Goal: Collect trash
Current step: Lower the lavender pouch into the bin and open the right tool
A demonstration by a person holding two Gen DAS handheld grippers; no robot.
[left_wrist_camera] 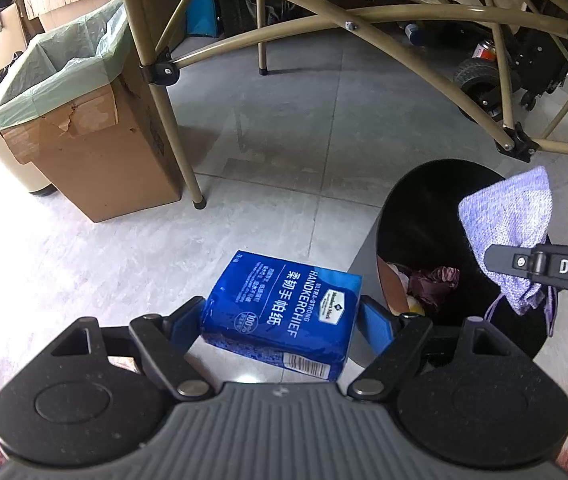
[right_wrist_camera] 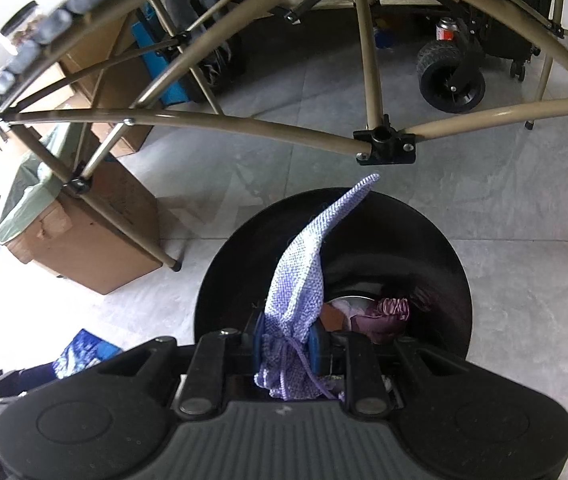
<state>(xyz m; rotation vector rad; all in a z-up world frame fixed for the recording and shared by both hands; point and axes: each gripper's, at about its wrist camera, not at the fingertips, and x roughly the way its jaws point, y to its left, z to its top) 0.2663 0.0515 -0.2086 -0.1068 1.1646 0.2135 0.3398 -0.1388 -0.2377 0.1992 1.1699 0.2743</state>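
Left gripper (left_wrist_camera: 280, 316): blue fingers pressed on both sides of the blue handkerchief pack (left_wrist_camera: 284, 312), held off the grey tile floor (left_wrist_camera: 268, 152), just left of the bin.
Right gripper (right_wrist_camera: 288, 344): pinching the lilac knit pouch (right_wrist_camera: 300, 280) above the bin mouth, cloth standing up past the fingertips, drawstring hanging back.
Left view only: pack's printed face and the pouch side-on.
Right view only: deeper into the bin.
Black round bin (right_wrist_camera: 436, 248): maroon satin cloth (right_wrist_camera: 388, 312) and a brown item inside.
Cardboard box (left_wrist_camera: 96, 148): green liner (left_wrist_camera: 64, 60), contents unseen, beside the tan table frame (left_wrist_camera: 164, 92).
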